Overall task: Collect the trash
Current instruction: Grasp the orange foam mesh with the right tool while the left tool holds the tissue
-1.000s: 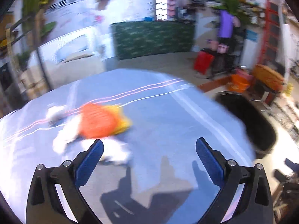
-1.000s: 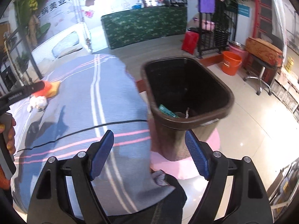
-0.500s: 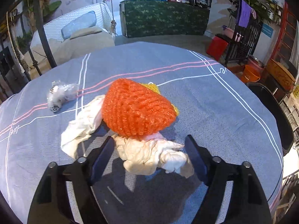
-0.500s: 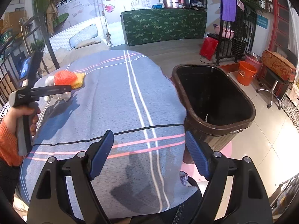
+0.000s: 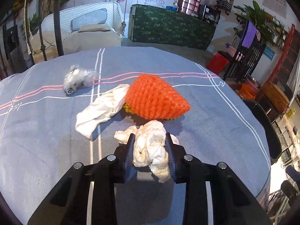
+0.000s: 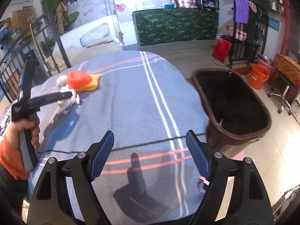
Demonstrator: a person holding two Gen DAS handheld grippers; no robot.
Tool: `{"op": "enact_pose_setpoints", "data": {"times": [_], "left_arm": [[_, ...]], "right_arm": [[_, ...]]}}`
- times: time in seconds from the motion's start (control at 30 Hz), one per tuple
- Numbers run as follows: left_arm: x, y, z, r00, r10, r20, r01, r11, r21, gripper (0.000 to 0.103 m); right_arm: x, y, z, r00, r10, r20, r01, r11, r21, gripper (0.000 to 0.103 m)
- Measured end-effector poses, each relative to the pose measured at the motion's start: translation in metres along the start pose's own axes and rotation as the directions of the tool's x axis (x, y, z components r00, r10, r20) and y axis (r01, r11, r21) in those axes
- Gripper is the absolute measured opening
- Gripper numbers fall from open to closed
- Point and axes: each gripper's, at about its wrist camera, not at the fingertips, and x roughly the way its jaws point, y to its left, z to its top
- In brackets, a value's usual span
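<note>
In the left wrist view, the left gripper (image 5: 150,146) is closing its jaws around a crumpled white tissue wad (image 5: 151,148) lying on the blue striped surface (image 5: 215,121), just in front of an orange foam net (image 5: 155,97) and beside a flat white tissue (image 5: 101,110). In the right wrist view, the right gripper (image 6: 150,150) hangs spread wide and empty above the surface, with the dark trash bin (image 6: 232,103) standing on the floor just beside the surface's edge.

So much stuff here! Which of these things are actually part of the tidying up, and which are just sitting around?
Part of the job:
- crumpled white tissue, between the closing left gripper
- flat white tissue
- orange foam net
- clear plastic wrapper
- brown bin

Just lying about:
- orange bucket
- purple towel
- green counter
</note>
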Motion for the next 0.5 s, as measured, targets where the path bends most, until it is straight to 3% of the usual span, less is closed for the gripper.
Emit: {"op": "enact_pose_setpoints", "data": {"times": [0.27,0.5], "left_arm": [[-0.046,0.02,-0.016,0.996,0.029,0.082,-0.025,0.998,-0.053,0.031],[-0.077,0.048,-0.024,0.989,0.068,0.127,-0.057,0.994,-0.093,0.031]], "right_arm": [[0.023,0.044,0.023,0.993,0.114,-0.027,-0.115,0.99,-0.082,0.078],[0.063,0.108,0.051,0.975,0.204,-0.092,-0.219,0.955,-0.201,0.078]]}}
